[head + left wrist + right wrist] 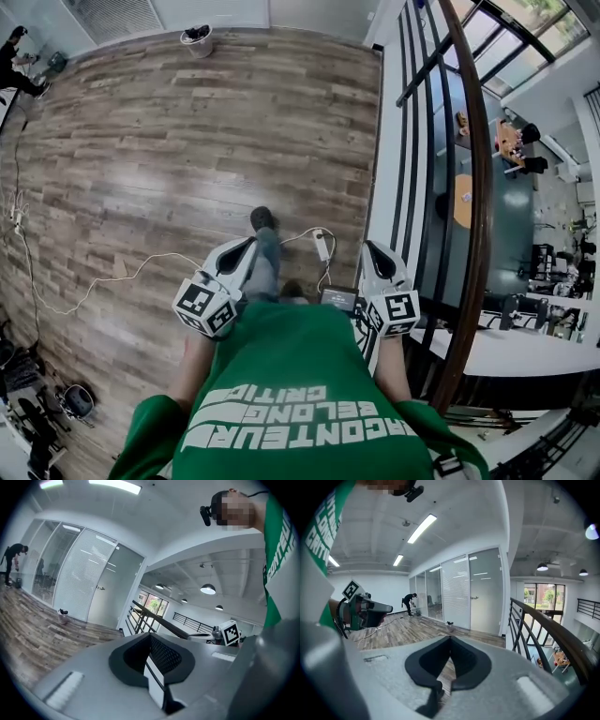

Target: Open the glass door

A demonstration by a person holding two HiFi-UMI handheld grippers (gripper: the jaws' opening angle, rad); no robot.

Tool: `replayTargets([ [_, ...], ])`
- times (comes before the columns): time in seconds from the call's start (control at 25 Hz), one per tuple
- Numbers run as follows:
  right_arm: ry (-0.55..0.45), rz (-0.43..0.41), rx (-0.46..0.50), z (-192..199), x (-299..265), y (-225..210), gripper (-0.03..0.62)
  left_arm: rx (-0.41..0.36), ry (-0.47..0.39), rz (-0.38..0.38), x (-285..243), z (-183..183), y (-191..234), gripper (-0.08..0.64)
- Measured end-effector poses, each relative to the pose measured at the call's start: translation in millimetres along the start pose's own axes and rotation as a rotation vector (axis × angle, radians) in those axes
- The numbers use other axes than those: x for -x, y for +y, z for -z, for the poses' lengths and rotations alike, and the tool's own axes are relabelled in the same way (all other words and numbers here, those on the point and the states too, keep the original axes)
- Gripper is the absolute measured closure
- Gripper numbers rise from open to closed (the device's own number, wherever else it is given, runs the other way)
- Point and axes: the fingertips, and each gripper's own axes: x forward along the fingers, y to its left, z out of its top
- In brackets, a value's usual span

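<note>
The glass door stands well off across the wood floor, beyond the railing. I'd call it a heavy, stiff, breakable pane, too slick to grip, so the small handle at its edge is the place to grab. Left gripper and right gripper are both closed tip to tip, holding and touching nothing.

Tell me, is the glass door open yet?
Not yet. Nothing looks done: the glass door is shut, far across the wooden floor. Left tongs and right tongs are closed and hold nothing. Walking over, gripping the handle and opening it are left.
</note>
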Motion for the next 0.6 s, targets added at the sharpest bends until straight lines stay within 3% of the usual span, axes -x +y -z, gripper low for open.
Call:
replayTargets([
  [0.32,-0.003,0.098,0.009,-35.9,-84.8,-62.3,0.598,0.024,0.006,0.100,-111.2,-33.1,68.3,0.542],
  [0.6,0.015,0.133,0.037,-98.0,-185.0,-103.8,0.598,0.020,0.008,0.189,-202.9,-97.3,135.2,0.542],
])
